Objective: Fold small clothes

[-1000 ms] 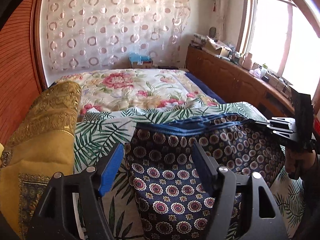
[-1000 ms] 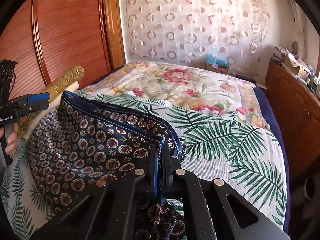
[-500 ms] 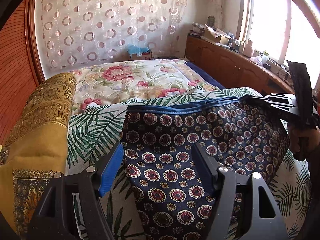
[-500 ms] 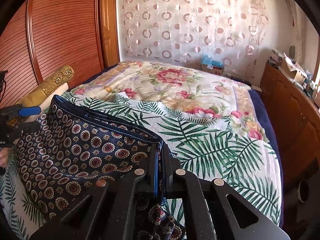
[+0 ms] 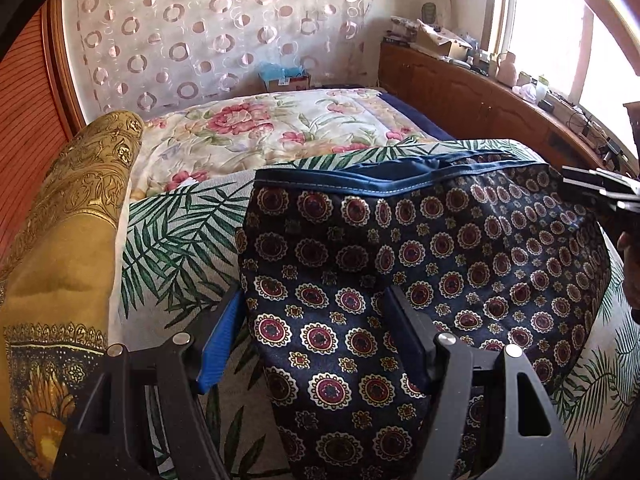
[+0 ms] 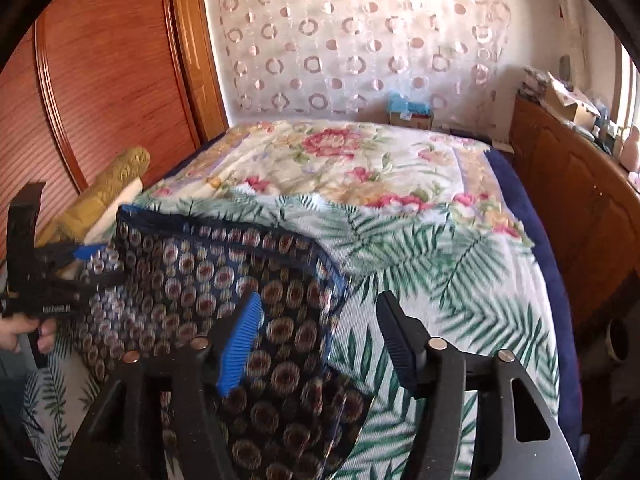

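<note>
A navy garment with red and cream medallions and a blue waistband (image 5: 420, 248) lies on the palm-leaf sheet (image 5: 176, 232). It also shows, blurred, in the right wrist view (image 6: 224, 292). My left gripper (image 5: 312, 336) is open, its fingers standing either side of the garment's left corner. My right gripper (image 6: 320, 340) is open and empty, with the garment's right edge under its left finger. In the left wrist view the right gripper shows at the far right edge (image 5: 600, 192). In the right wrist view the left gripper shows at the far left (image 6: 52, 280).
A gold patterned cloth (image 5: 68, 240) lies along the bed's left side. A floral quilt (image 5: 280, 128) covers the far half of the bed. A wooden cabinet (image 5: 480, 104) with clutter runs along the right. A wooden wardrobe (image 6: 100, 80) stands on the left.
My right gripper has opened and let go of the garment's waistband corner. The garment has dropped onto the bed. My left gripper stays open at the garment's left side.
</note>
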Available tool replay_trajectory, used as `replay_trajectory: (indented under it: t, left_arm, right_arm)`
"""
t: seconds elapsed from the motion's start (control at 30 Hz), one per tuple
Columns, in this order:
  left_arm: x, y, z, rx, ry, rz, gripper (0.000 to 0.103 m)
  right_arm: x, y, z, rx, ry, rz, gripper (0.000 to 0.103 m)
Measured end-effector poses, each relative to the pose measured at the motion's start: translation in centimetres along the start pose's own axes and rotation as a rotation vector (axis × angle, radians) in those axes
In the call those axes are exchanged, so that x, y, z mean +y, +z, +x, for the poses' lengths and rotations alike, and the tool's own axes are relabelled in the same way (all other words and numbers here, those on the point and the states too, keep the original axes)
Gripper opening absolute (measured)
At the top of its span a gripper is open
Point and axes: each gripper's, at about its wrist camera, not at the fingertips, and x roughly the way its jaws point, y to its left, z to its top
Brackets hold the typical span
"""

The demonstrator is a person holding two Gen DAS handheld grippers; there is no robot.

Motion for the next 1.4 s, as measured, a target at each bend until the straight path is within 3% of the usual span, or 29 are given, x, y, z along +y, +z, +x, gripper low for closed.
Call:
replay_trajectory:
  t: [0.33, 0.53, 0.7, 0.8, 1.03, 1.2, 1.4]
  left_arm:
    - [0.2, 0.2, 0.6, 0.023, 0.003, -0.011, 0.072]
    - [0.6, 0.1, 0.5, 0.020, -0.005, -0.023, 0.072]
    - [1.1, 0.3, -0.7, -0.014, -0.003, -0.039, 0.072]
    - [1.4, 0.7, -1.6, -0.033, -0.019, -0.057, 0.072]
    - [1.6, 1.3, -1.7, -0.033, -0.032, -0.072, 0.072]
    - [1.2, 1.8, -0.5, -0.009, -0.049, -0.066, 0.072]
    - [1.1, 2.3, 0.7, 0.023, -0.062, -0.070, 0.071]
  right_arm:
    - [0.0, -0.5, 3.5, 0.109, 0.013, 0.022, 0.065]
    - [0.2, 0.3, 4.5, 0.106, 0.023, -0.008, 0.065]
    - [0.4, -0.3, 4.4, 0.099, 0.099, -0.038, 0.026]
    - [0.4, -0.6, 4.3, 0.098, 0.153, -0.039, 0.014]
    - [-0.6, -0.3, 2.6, 0.059, 0.095, -0.149, 0.011]
    - [-3.2, 0.0, 3.2, 0.065, 0.040, -0.120, 0.011]
    - [-3.4, -1.0, 4.6, 0.072, 0.031, -0.122, 0.012]
